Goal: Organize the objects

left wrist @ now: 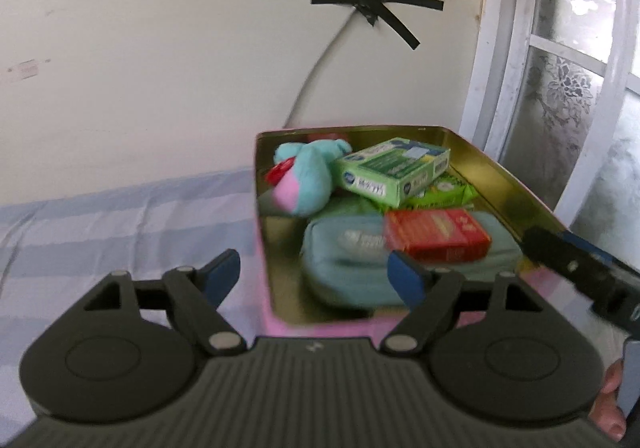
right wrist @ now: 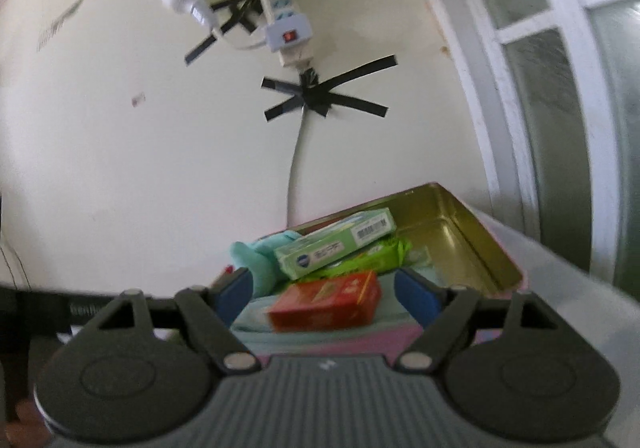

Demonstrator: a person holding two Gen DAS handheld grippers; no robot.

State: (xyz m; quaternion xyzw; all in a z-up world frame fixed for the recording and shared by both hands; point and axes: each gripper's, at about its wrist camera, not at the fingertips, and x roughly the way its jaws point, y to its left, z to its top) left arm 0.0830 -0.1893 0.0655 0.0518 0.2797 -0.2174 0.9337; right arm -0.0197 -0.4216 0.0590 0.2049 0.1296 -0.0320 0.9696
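A pink tin with a gold inside (left wrist: 516,184) (right wrist: 476,240) sits on a checked bedsheet by the wall. In it lie a red box (left wrist: 438,234) (right wrist: 326,302), a green box (left wrist: 394,170) (right wrist: 336,242), a green packet (left wrist: 444,190) (right wrist: 384,252), a teal plush toy (left wrist: 310,176) (right wrist: 256,260) and a teal pouch (left wrist: 344,264) (right wrist: 256,322). My left gripper (left wrist: 316,276) is open and empty, just before the tin's near left corner. My right gripper (right wrist: 326,296) is open, its fingers either side of the red box, apart from it. The right gripper's finger (left wrist: 576,268) shows at the tin's right rim.
A cream wall stands close behind the tin, with a cable (left wrist: 316,76) taped by black strips (left wrist: 372,4) and a power strip (right wrist: 286,20) above. A white window frame (left wrist: 504,60) (right wrist: 480,88) is on the right. The checked sheet (left wrist: 112,232) spreads left.
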